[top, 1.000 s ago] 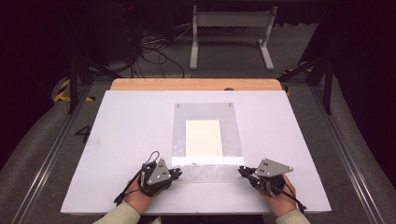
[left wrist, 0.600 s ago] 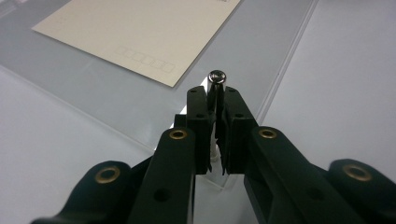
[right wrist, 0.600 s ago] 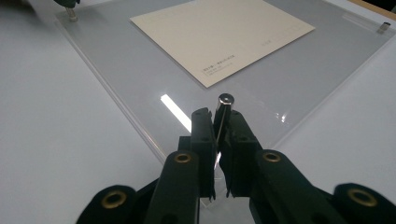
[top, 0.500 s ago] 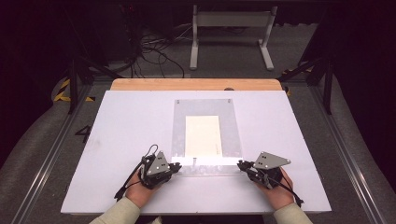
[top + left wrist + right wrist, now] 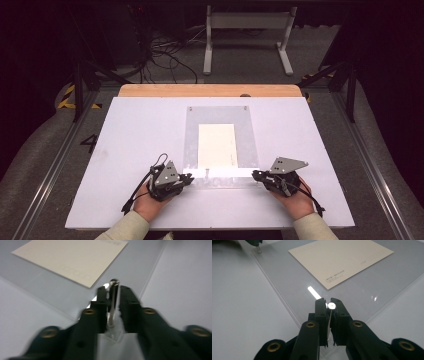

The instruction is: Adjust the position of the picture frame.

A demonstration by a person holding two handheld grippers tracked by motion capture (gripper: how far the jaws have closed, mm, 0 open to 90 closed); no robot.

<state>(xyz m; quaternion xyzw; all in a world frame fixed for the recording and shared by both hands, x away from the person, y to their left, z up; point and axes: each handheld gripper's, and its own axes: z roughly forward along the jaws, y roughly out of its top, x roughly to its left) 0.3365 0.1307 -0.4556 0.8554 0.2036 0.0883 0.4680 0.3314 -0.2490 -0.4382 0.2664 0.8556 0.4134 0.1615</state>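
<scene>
A clear plastic sheet [image 5: 220, 116] lies on the white table [image 5: 140, 130] over a cream card [image 5: 216, 145]. My left gripper [image 5: 190, 176] is at the sheet's near left corner. Its jaws have just been opening, and a thin metal pin [image 5: 112, 310] stands upright between them with a gap on each side [image 5: 113, 288]. My right gripper [image 5: 255, 174] is at the near right corner, shut [image 5: 327, 300] on a round-headed metal pin [image 5: 331, 306]. The right gripper view also shows the left gripper [image 5: 254, 242] far off, over its pin [image 5: 258, 250].
Two small fasteners [image 5: 190, 108] [image 5: 245, 107] sit at the sheet's far corners. A wooden strip [image 5: 210, 90] runs along the table's far edge. Cables [image 5: 165, 55] and a white stand [image 5: 247, 30] are on the floor beyond.
Both hands have stayed at the sheet's near corners. Seen from above, neither the sheet nor the card has shifted.
</scene>
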